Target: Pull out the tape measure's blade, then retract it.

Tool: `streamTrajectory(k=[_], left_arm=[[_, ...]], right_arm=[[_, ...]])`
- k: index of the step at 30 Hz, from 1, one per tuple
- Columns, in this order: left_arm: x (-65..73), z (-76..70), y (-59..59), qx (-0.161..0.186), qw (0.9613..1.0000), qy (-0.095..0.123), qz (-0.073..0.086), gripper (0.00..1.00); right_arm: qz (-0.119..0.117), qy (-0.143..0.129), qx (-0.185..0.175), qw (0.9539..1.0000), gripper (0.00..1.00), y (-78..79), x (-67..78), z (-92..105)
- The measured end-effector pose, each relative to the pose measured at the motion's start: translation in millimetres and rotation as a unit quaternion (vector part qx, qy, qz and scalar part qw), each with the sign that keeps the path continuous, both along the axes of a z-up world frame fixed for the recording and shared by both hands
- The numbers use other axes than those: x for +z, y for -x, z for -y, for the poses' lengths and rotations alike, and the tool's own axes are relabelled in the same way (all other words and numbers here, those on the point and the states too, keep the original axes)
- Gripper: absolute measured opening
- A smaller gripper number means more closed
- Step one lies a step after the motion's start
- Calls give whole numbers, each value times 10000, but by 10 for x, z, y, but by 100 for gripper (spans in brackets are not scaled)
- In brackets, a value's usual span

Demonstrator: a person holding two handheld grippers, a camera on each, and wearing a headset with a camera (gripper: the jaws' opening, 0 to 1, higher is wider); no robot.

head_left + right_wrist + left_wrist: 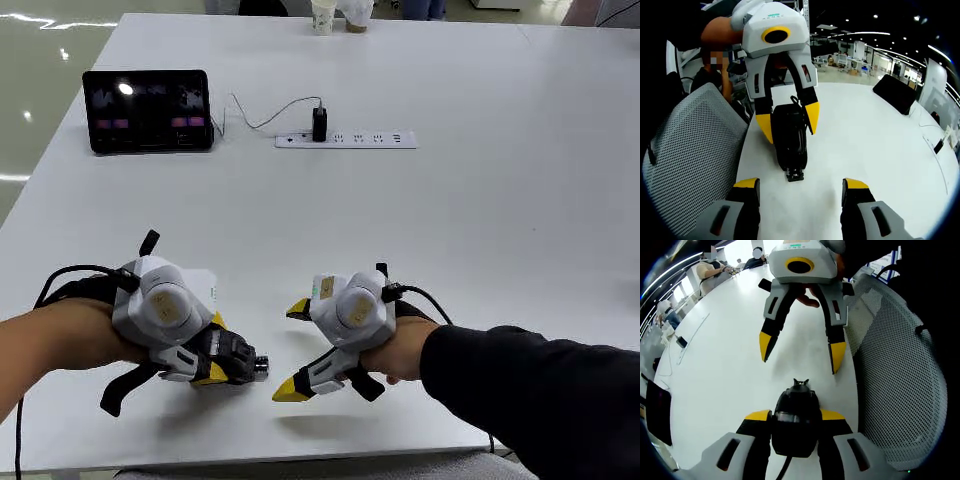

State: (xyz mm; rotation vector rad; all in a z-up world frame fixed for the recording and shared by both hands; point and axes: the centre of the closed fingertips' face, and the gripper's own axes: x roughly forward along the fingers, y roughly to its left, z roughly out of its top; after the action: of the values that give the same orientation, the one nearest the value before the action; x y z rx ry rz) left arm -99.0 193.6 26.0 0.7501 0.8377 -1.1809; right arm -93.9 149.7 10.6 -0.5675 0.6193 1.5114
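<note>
Head view: left tongs (214,348) clenched on the black tape measure (238,357), near the front edge of the white surface (400,200); right tongs (290,350) released, jaws spread, facing it close by.

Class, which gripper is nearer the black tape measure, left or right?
Left. The left gripper is shut on the tape measure, jaws on both its sides; the right gripper faces its tip, open, not touching.

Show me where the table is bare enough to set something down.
Bare: the table between power strip and grippers, and its right side. Crowded: near edge, where left gripper holds the tape measure beside the open right gripper.
</note>
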Motion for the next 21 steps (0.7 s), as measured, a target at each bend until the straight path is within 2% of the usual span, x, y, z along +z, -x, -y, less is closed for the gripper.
streamTrajectory(k=[5, 10, 14, 17, 19, 21], left_arm=[[-5, 1, -1, -18, 10000, -15, 39, 30], [-10, -1, -5, -24, 10000, -3, 74, 30], [-13, -3, -9, -11, 10000, -4, 65, 30], [-18, -5, -13, 18, 10000, -15, 74, 30], [-19, -6, -17, 44, 10000, -11, 85, 30], [-20, -6, -19, 71, 9999, -3, 99, 30]], right_arm=[[-25, 33, 59, 10000, 54, 45, -64, -54], [-86, 55, 155, 9998, 50, 94, -75, -96], [-145, 94, 268, 9995, 40, 126, -81, -108], [17, 313, 400, 9987, 38, 104, -158, -87], [-53, 294, 394, 9988, 34, 112, -163, -96], [-26, 287, 409, 9987, 32, 114, -163, -108]])
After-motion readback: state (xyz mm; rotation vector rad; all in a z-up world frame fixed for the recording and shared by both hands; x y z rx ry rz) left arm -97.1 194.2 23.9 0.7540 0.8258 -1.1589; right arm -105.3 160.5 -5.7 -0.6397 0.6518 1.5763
